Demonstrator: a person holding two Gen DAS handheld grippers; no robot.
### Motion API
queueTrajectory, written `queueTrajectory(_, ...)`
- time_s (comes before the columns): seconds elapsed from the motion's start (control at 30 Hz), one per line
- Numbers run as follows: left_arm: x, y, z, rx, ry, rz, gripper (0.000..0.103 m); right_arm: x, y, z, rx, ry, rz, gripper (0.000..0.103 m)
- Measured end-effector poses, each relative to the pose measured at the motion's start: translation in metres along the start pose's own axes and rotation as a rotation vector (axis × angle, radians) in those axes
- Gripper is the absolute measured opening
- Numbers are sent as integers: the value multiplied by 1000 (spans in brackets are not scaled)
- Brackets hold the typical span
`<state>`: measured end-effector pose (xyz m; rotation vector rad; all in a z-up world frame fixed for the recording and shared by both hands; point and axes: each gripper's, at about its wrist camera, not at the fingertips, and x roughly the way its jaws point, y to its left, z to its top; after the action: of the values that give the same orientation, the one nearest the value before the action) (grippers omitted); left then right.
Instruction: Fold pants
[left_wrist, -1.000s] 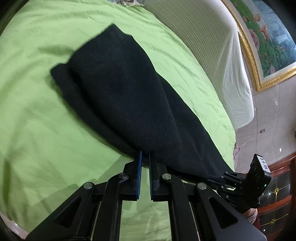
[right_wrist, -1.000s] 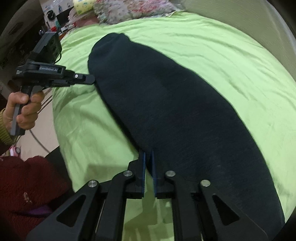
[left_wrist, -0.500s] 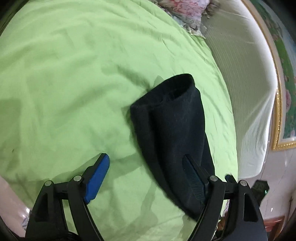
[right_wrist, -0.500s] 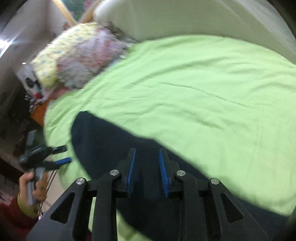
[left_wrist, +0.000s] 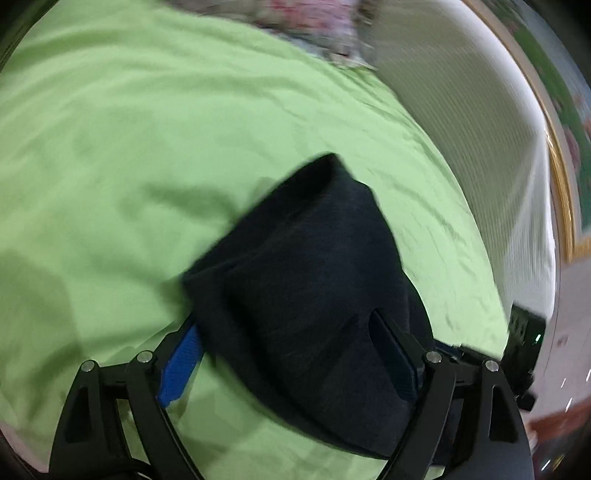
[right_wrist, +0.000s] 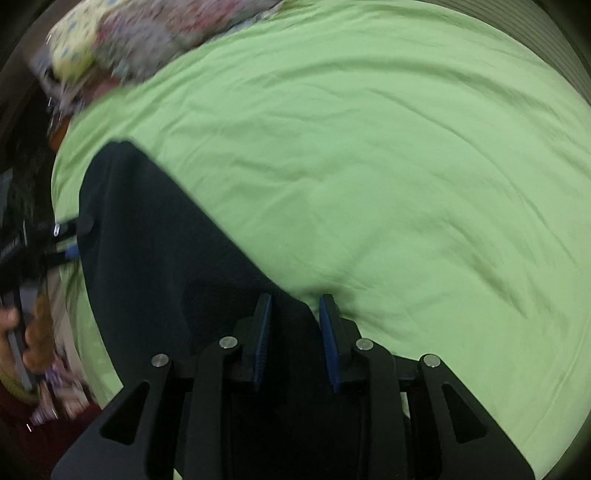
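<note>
Dark navy pants (left_wrist: 306, 266) lie folded lengthwise on a light green bed sheet (left_wrist: 129, 147). My left gripper (left_wrist: 282, 321) hangs over their near part, jaws wide and still opening; the cloth lies between and under the blue pads, not pressed. In the right wrist view the pants (right_wrist: 155, 251) run from lower middle to upper left. My right gripper (right_wrist: 295, 299) stands at their right edge, jaws a little apart and closing, with dark cloth between the pads but not pinched. The left gripper (right_wrist: 75, 239) shows at the pants' far left edge.
Flowered pillows (right_wrist: 166, 40) lie at the head of the bed. A white ribbed headboard cover (left_wrist: 480, 166) and a gold-framed picture (left_wrist: 565, 184) stand beyond the bed. A person's hand (right_wrist: 11, 332) holds the left gripper's handle above dark red cloth (right_wrist: 22, 424).
Both grippers were shut at the pants' edge a second ago. The left has opened wide, the right a little. Both have slid across the bed and now sit over the pants.
</note>
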<state>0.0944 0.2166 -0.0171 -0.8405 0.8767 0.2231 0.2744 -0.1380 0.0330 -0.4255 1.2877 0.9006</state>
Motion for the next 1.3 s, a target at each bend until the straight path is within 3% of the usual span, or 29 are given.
queueTrajectory(0.07,4,-8,-1,65,-13,10,83,-3,9,-2,-24,8,-13,15)
queueTrajectory(0.1,3,-10,-2,91,-21,3,73,-9,13,-5,-42,-4,-28,14)
queueTrajectory(0.13,2,-8,-3,102,-23,-21,48,-13,15,-7,-51,-15,-35,12)
queueTrajectory(0.2,1,5,0,59,20,-153,20,-31,21,-15,-50,-67,-44,11)
queueTrajectory(0.3,-16,7,4,92,-3,-207,17,-57,24,-17,-42,-154,-82,10)
queueTrajectory(0.43,-61,1,5,178,-85,-276,17,-85,34,-12,-75,-272,-232,9)
queueTrajectory(0.5,-77,2,5,198,-104,-297,17,-76,46,-8,-118,-291,-319,8)
queueTrajectory(0.7,-56,19,9,253,-88,-157,16,-14,59,8,-167,-222,-430,8)
queueTrajectory(0.77,-40,25,10,277,-47,-107,18,-3,53,8,-126,-194,-422,9)
queueTrajectory(0.87,-43,29,2,297,-26,-50,27,-18,41,3,-19,-261,-379,15)
queueTrajectory(0.97,-69,25,-1,336,-85,-29,40,-48,27,-13,97,-319,-331,30)
queueTrajectory(1.03,-94,20,-4,358,-155,-25,59,-77,18,-36,162,-375,-260,31)
queueTrajectory(1.13,-119,10,-2,356,-208,-72,62,-110,9,-82,264,-444,-221,35)
queueTrajectory(1.3,-102,-47,-8,441,-127,-171,65,-141,0,-155,416,-534,-185,35)
